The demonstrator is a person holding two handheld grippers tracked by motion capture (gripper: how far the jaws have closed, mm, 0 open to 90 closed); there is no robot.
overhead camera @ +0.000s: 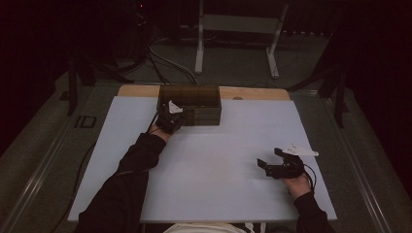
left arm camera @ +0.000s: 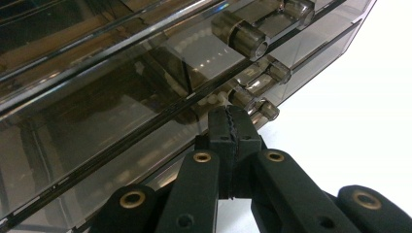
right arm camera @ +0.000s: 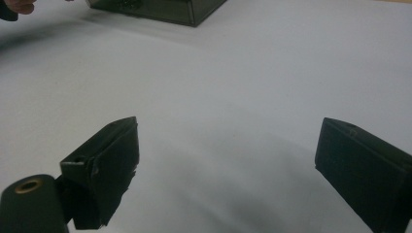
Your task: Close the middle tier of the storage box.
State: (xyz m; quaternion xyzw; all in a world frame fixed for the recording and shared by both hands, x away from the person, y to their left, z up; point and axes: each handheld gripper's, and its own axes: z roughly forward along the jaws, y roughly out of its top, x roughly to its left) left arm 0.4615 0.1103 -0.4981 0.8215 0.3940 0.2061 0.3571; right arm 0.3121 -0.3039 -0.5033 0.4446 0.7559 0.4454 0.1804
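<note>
Drawers of smoky clear plastic stacked in a small cabinet (overhead camera: 190, 104) sit at the far edge of the bench (overhead camera: 209, 160), a little left of centre, on the pale sheet. Left gripper (overhead camera: 171, 116) is up against the cabinet's near left front; in the left gripper view its jaws are fully closed, pads meeting, tips (left arm camera: 233, 127) just below a small round drawer knob (left arm camera: 256, 103) on a lower drawer. Whether the tips pinch anything I cannot tell; nothing visible between them. Two more knobs of the same clear plastic, the larger one (left arm camera: 245, 35) on the drawer above. Right gripper (overhead camera: 275, 162) rests at the near right of the bench, well apart from the cabinet, jaws wide apart and empty, bare bench between them in the right gripper view. Handling judgement: cabinet is rigid moulded plastic, likely light, so it may slide or tip toward the person if a drawer is pulled without bracing; surface glossy and slippery, thin walls could crack under a hard squeeze. Best hold is the knob itself, pinched across its stem behind the flared end, pulled straight out; free gripper could steady the top or side of the case. Pale rounded shapes show dimly through the drawer fronts; cannot identify them. Labels, brands, writing: none legible on cabinet, grippers or bench.
</note>
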